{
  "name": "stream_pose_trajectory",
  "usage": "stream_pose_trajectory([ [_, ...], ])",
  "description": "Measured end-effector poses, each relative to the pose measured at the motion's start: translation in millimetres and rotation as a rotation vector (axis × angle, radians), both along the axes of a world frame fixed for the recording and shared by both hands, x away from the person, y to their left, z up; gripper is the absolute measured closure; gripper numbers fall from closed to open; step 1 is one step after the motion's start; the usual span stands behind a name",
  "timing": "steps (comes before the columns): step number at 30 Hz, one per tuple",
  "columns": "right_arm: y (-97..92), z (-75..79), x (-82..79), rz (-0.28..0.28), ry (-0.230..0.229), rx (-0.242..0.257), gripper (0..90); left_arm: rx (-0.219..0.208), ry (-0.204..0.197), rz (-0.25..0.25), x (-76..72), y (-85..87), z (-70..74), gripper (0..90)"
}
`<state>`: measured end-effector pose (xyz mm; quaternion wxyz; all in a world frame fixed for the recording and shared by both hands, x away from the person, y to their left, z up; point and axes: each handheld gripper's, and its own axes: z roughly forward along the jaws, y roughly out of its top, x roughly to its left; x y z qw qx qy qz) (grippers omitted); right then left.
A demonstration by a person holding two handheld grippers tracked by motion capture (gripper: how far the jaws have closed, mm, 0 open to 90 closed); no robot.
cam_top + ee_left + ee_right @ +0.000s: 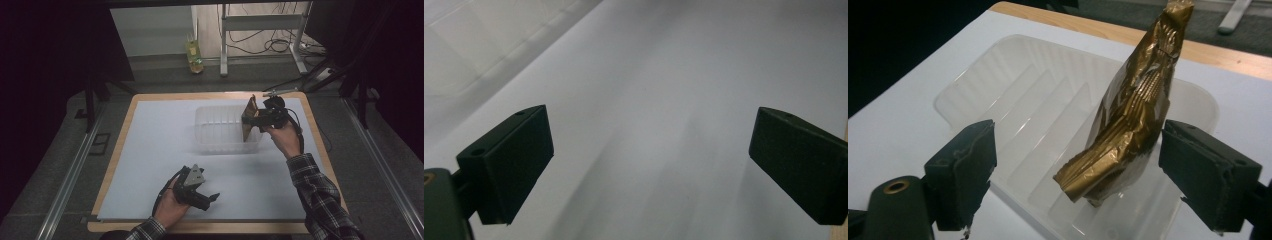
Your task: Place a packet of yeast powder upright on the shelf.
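Observation:
A crinkled gold foil packet (248,120) (1133,120) stands tilted at the right end of a clear ribbed plastic tray (215,142) (968,85). My right gripper (255,120) (1078,140) is at the tray's right side, open. The packet is between its jaws, close to the right one and well apart from the left one. My left gripper (212,197) (649,145) rests low over the white sheet near the front edge. It is open, with nothing between its jaws.
A white sheet (165,150) covers the wooden table (120,130), whose edge shows all round. Beyond the far edge, a yellowish bottle (195,55) and a metal stand (223,45) with cables are on the floor. Dark curtains hang at both sides.

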<state>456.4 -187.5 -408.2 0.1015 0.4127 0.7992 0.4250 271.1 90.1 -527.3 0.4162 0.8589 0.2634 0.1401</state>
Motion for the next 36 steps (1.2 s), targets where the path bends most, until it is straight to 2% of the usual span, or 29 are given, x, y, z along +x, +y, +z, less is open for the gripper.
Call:
stream_pose_trajectory([
  [3, -1.3, 0.1, -4.0, 0.003, -0.028, -0.025, 11.8, 0.001, -0.003, 0.000, -0.1, 0.1, 0.0, 4.0],
  [13, -5.9, -4.2, -15.3, 0.045, -0.044, -0.036, 9.1, 0.006, -0.007, -0.002, -0.2, -0.6, -0.9, 4.0],
  [19, -6.0, -10.0, -27.4, 0.065, -0.072, -0.062, 5.1, 0.008, -0.011, -0.004, -0.6, -1.4, -1.6, 3.9],
  [25, -6.7, -14.7, -35.4, 0.085, -0.088, -0.061, 3.1, 0.008, -0.017, -0.004, -0.7, -1.2, -1.5, 3.8],
  [36, -4.6, -24.2, -47.7, 0.103, -0.095, -0.079, 0.8, 0.006, -0.024, -0.002, -1.4, -1.5, -1.8, 3.7],
])
